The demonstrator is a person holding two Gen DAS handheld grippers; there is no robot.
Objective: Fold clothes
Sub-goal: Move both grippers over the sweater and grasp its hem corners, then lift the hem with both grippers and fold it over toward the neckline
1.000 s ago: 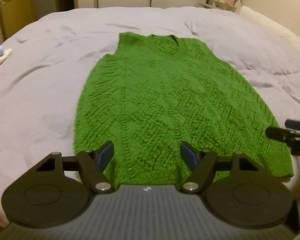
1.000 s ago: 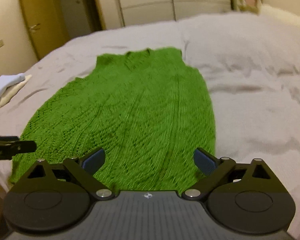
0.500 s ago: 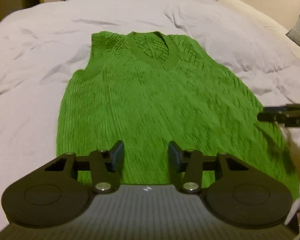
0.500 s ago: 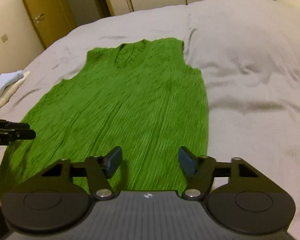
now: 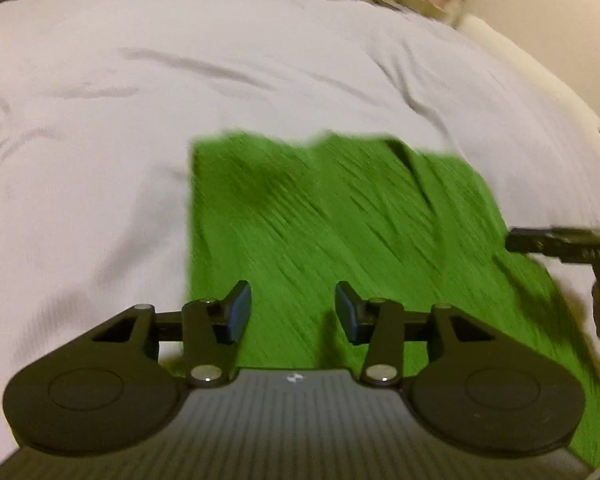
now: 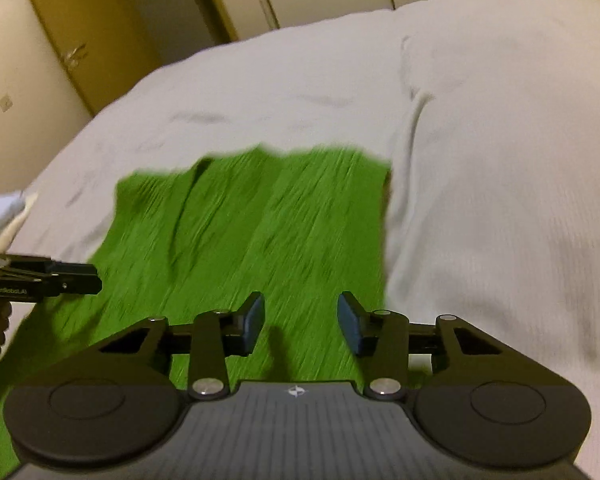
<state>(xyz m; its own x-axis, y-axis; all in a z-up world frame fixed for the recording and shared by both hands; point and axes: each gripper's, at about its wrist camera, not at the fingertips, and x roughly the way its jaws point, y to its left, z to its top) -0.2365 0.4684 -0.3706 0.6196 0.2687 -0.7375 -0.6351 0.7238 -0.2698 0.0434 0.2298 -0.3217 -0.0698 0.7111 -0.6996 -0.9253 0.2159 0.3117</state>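
Sweater (image 5: 340, 236) lies on bed (image 5: 100, 120); its neckline, visible 0.5 s ago, is now covered, suggesting a fold underway. Left tongs (image 5: 293, 312) and right tongs (image 6: 301, 320) hover over its near end, both released, grasping nothing.

Mounted behind each gripper, low and close over the bed (image 5: 100, 120), facing forward; green garment (image 5: 320, 220) shared by both views.
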